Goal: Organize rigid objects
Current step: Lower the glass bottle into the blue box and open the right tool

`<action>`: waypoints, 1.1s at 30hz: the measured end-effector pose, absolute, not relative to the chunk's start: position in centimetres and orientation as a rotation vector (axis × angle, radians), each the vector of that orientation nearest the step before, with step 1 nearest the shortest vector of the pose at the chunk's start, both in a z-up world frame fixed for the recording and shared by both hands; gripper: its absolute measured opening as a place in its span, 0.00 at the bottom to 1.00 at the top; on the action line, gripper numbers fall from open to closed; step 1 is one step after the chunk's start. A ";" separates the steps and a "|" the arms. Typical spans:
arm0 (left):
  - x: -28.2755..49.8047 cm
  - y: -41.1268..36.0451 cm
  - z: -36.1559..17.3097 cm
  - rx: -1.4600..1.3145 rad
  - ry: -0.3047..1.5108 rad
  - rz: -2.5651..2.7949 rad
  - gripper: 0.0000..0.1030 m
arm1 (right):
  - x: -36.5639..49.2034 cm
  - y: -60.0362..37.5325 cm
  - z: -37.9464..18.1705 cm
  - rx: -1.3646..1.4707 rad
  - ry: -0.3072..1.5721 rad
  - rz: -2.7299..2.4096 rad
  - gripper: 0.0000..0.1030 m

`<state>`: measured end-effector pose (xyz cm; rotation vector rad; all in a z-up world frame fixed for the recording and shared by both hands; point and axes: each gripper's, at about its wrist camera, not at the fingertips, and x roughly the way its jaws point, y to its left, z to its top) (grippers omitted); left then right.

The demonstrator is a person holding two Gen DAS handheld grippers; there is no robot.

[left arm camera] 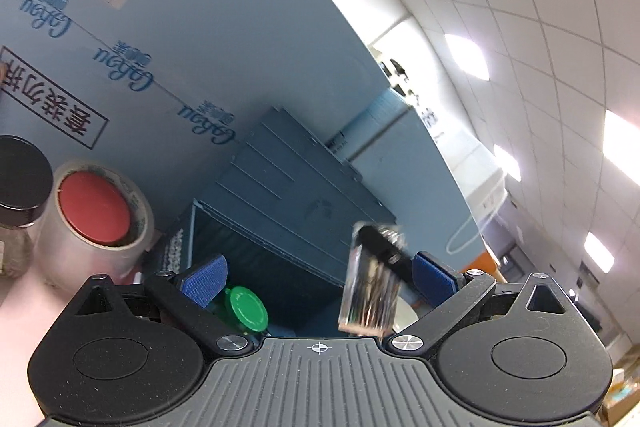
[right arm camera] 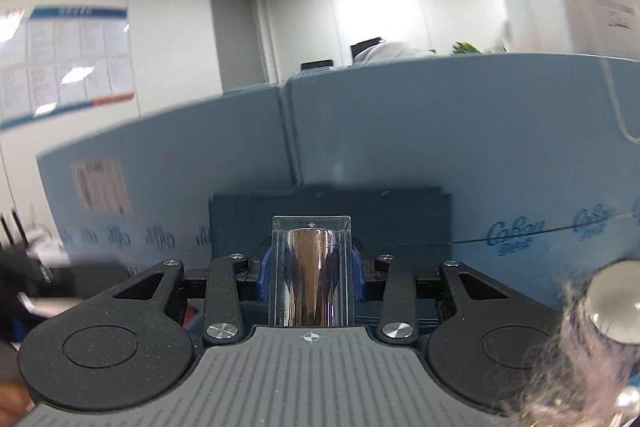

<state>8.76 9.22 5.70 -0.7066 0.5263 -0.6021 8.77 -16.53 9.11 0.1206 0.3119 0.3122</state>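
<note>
Right wrist | right hand-held gripper (right arm camera: 311,277) clamps clear box (right arm camera: 311,271)

Left tool (left arm camera: 318,277) gapes wide; right tool (right arm camera: 311,269) is clamped, both roughly level.

Black claw (left arm camera: 318,277), blue ridged pads (left arm camera: 204,277), silver screws

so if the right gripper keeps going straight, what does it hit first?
Likely the dark blue box standing against the light blue panel, dead ahead of the right gripper, which is shut on a clear case. Depth unclear.
</note>
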 end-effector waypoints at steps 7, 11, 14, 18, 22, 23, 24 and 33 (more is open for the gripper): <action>9.0 9.2 5.6 -0.699 0.523 -0.589 0.97 | 9.5 -13.9 7.6 -0.118 0.241 0.344 0.34; 9.3 9.2 5.3 -0.700 0.539 -0.579 0.97 | 10.1 -13.4 7.0 -0.168 0.232 0.348 0.34; 9.5 9.2 5.2 -0.701 0.545 -0.577 0.97 | 10.0 -12.6 6.3 -0.258 0.219 0.339 0.34; 9.5 9.0 5.1 -0.697 0.549 -0.578 0.97 | 10.3 -12.2 5.4 -0.329 0.239 0.339 0.33; 9.4 9.0 5.2 -0.694 0.547 -0.581 0.97 | 10.0 -11.5 4.7 -0.423 0.207 0.321 0.33; 9.5 9.0 5.2 -0.694 0.547 -0.583 0.97 | 10.0 -11.4 4.5 -0.443 0.215 0.333 0.33; 9.5 9.0 5.1 -0.694 0.549 -0.583 0.97 | 9.9 -11.3 4.2 -0.458 0.226 0.341 0.33; 9.7 8.9 5.0 -0.689 0.558 -0.583 0.97 | 10.9 -11.5 4.1 -0.317 0.402 0.445 0.34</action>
